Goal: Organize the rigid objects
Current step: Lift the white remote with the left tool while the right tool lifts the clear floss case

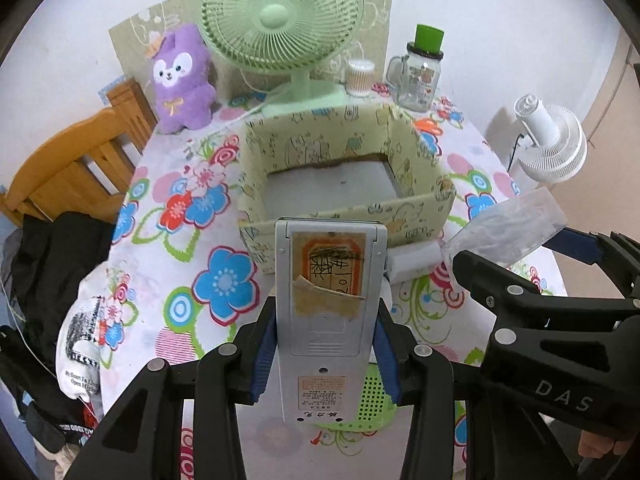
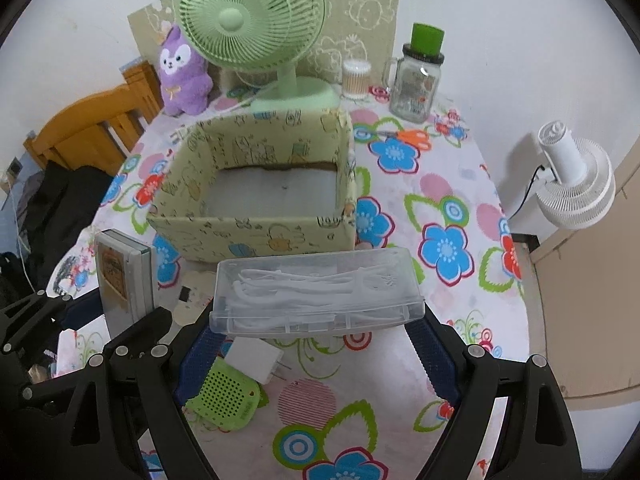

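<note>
Nearest, L gripper [image 1: 325, 354]: jaws clamped on silver device [image 1: 328, 304]; R gripper [image 2: 316, 344]: jaws wide, gripping clear case [image 2: 316, 292]; both held above bench [image 2: 452, 320]. Green speaker [image 2: 226, 394] & white charger [image 2: 256, 358] not yet picked up. Beyond, box [image 2: 256, 236] empty: sorting looks barely begun.

At the far edge of the flowered tablecloth [image 2: 452, 184] stands a green desk fan [image 2: 250, 20], with a purple plush toy [image 2: 185, 74] to its left and a tub of cotton swabs [image 2: 355, 78] and a glass mug-jar with a green cap [image 2: 418, 80] to its right. A white fan [image 2: 576, 184] sits off the table's right side; a wooden chair [image 1: 76, 164] and dark clothing [image 1: 52, 256] lie left
</note>
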{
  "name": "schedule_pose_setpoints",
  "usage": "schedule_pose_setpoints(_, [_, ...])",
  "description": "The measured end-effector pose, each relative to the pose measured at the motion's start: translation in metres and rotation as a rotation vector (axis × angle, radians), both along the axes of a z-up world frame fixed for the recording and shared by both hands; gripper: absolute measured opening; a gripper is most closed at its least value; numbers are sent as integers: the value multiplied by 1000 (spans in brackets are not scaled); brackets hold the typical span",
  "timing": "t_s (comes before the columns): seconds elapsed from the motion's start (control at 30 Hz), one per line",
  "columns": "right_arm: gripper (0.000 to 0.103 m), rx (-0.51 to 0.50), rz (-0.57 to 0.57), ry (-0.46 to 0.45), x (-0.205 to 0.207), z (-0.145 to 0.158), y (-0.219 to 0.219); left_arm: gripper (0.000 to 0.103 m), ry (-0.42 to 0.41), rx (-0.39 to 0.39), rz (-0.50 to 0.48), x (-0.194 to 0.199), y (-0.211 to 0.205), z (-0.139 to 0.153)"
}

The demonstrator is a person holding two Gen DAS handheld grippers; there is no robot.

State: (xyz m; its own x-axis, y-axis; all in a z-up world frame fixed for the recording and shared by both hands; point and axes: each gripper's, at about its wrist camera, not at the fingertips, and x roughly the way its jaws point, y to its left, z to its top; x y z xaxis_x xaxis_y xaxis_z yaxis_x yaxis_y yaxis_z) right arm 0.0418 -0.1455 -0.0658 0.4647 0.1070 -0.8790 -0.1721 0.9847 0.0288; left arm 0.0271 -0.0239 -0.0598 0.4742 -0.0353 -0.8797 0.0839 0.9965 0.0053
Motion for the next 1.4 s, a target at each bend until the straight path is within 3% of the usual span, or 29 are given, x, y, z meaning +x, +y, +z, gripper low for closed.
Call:
schedule_pose_setpoints(0.6, [89,35,-5,-57,8,40,-5,45,-61,-8,26,10,1,34])
schedule_pose_setpoints(1.4, [89,65,-8,-81,61,50,8,45,-90,-26,51,67,13,42])
